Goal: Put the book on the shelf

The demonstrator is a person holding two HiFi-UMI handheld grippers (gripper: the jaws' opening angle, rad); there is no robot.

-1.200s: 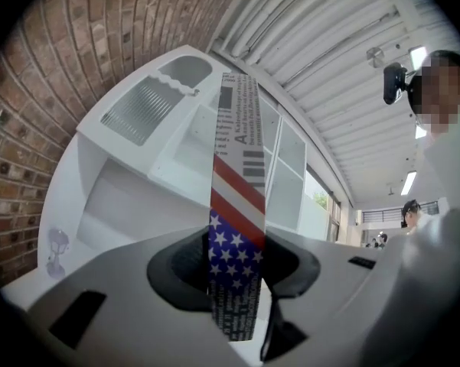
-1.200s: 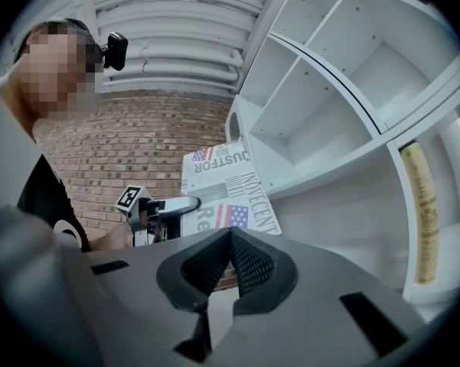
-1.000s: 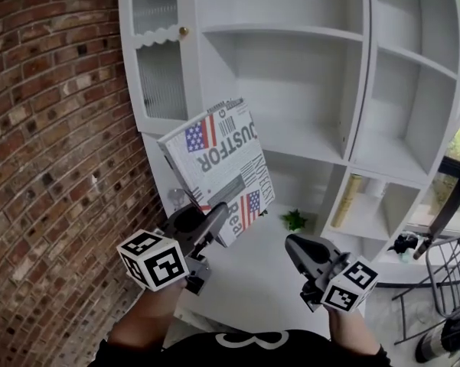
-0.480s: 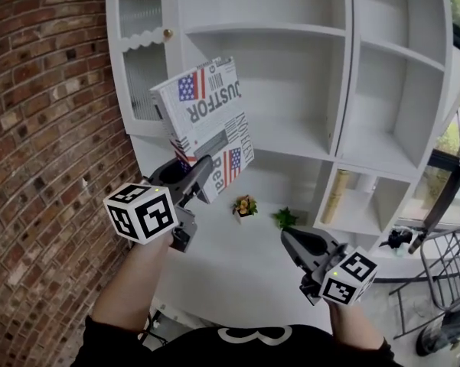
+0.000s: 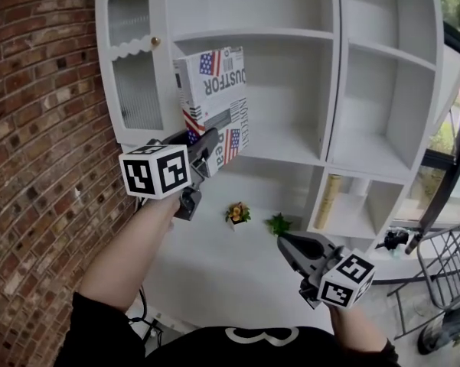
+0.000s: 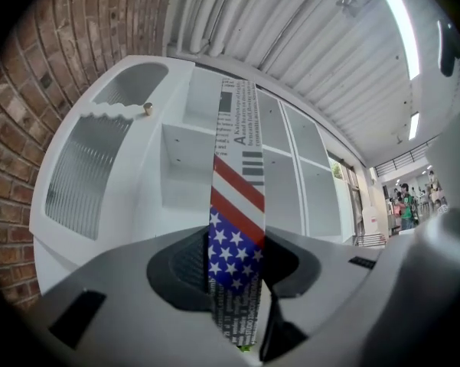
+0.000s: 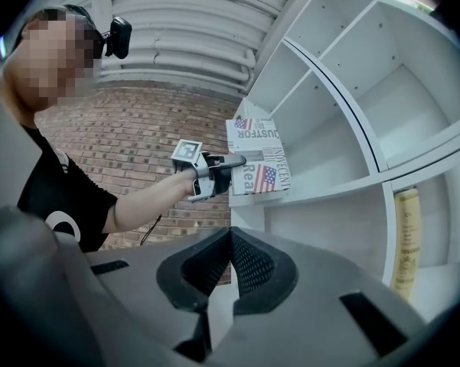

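The book (image 5: 214,98), white with flag prints and newspaper lettering, stands nearly upright in front of the left part of the white shelf unit's middle compartment (image 5: 283,147). My left gripper (image 5: 203,147) is shut on its lower edge. In the left gripper view the book's spine (image 6: 236,205) rises between the jaws of that gripper (image 6: 236,281), toward the shelf. In the right gripper view the book (image 7: 258,157) shows at the compartment's left wall, just above the shelf board. My right gripper (image 5: 291,251) hangs lower, shut with nothing in it (image 7: 231,262).
A ribbed-glass cabinet door (image 5: 134,90) and a brick wall (image 5: 38,128) lie left of the book. Two small potted plants (image 5: 237,212) (image 5: 277,224) sit on the counter below. A yellowish upright item (image 5: 327,201) stands in a lower compartment. A metal rack (image 5: 451,274) is at the right.
My left gripper has lifted the book up and to the right, turning it upright against the middle compartment. The right gripper has stayed about where it was.
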